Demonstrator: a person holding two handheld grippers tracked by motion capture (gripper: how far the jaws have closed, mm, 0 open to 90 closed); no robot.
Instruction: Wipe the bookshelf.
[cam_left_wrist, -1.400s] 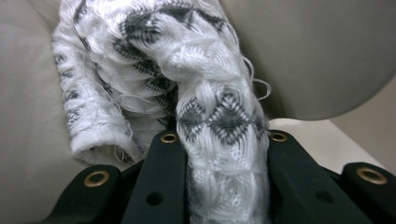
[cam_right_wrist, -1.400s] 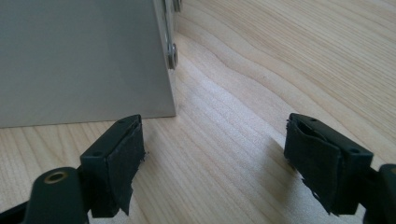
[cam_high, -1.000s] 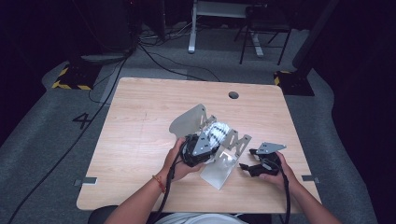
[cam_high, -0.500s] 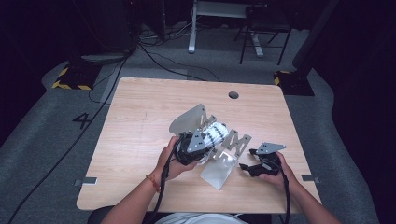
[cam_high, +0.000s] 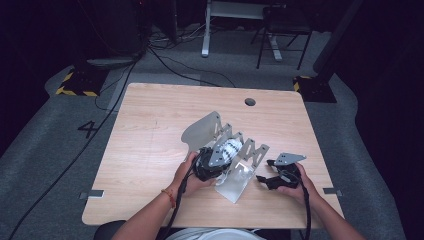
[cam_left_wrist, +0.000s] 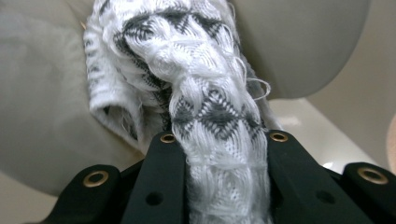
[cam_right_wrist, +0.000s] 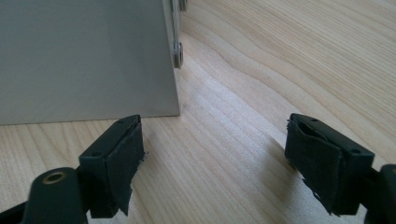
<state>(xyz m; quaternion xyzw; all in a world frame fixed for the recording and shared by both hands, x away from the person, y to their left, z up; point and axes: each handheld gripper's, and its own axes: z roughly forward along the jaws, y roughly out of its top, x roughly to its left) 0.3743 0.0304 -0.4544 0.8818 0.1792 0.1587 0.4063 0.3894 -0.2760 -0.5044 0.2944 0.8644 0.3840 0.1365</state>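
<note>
Wooden table (cam_high: 150, 130): we are working at its near edge.
Left gripper (cam_left_wrist: 219, 154): we are clamping the knitted cloth (cam_left_wrist: 205, 93), running lengthwise ahead between the fingers, probably into the metal rack (cam_high: 205, 130).
Right gripper (cam_right_wrist: 215, 140): we are holding its fingers spread, nothing between them, rack just beyond the left finger.

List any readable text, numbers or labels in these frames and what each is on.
"4": a dark numeral on the grey floor, left of the wooden table.
No other text: none can be made out on the metal rack, the black-and-white knit cloth clamped in the left gripper, or the open right gripper.
The yellow-black hazard stripes on the floor are a pattern, without words.
</note>
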